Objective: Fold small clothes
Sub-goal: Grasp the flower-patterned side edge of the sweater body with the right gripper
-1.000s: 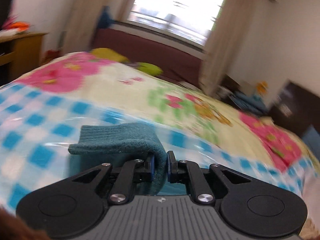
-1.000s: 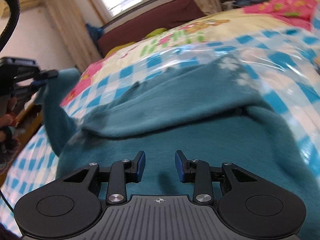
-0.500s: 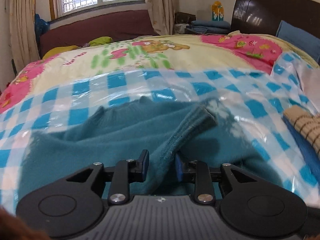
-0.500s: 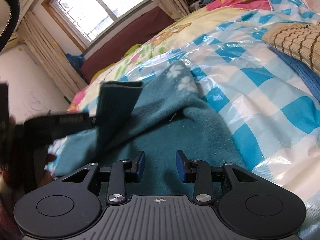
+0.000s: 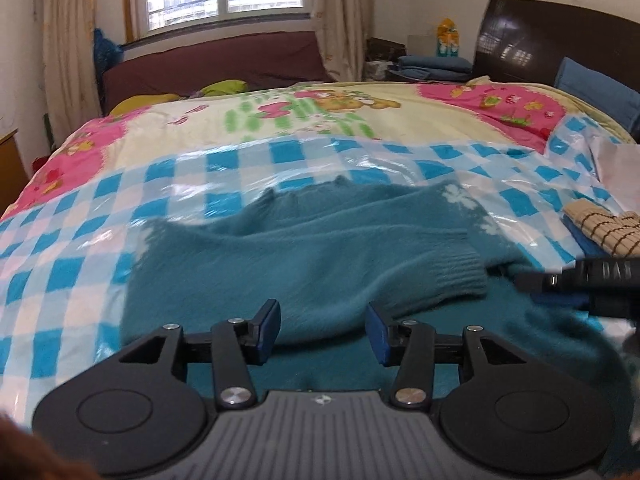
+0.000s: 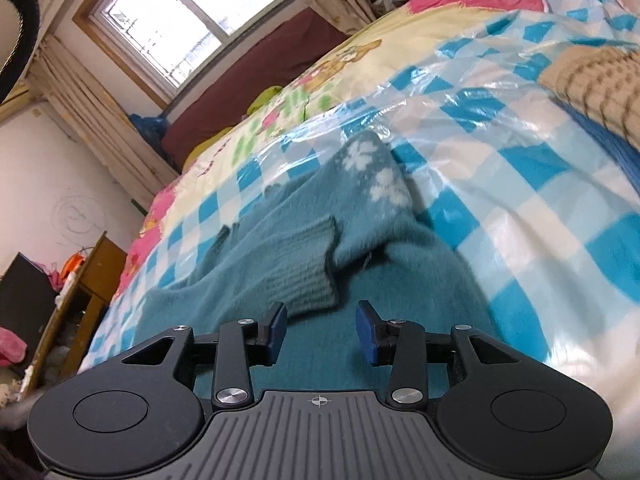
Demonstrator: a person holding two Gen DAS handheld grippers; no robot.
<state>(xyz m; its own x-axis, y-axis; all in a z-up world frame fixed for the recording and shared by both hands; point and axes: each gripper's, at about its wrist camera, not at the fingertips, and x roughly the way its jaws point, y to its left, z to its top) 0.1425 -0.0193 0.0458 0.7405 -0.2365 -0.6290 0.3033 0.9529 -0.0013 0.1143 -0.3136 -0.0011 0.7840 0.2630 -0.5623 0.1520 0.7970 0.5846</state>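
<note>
The teal sweater lies flat on the bed, its folded sleeve running rightward across the body. Left tool is opening, apparently empty; right tool, also opening and empty, sits nearer the cuff.

sweater on plastic sheet, which lies on bed | sleeve across sweater body | folded clothes right of sweater | couch behind bed
</note>
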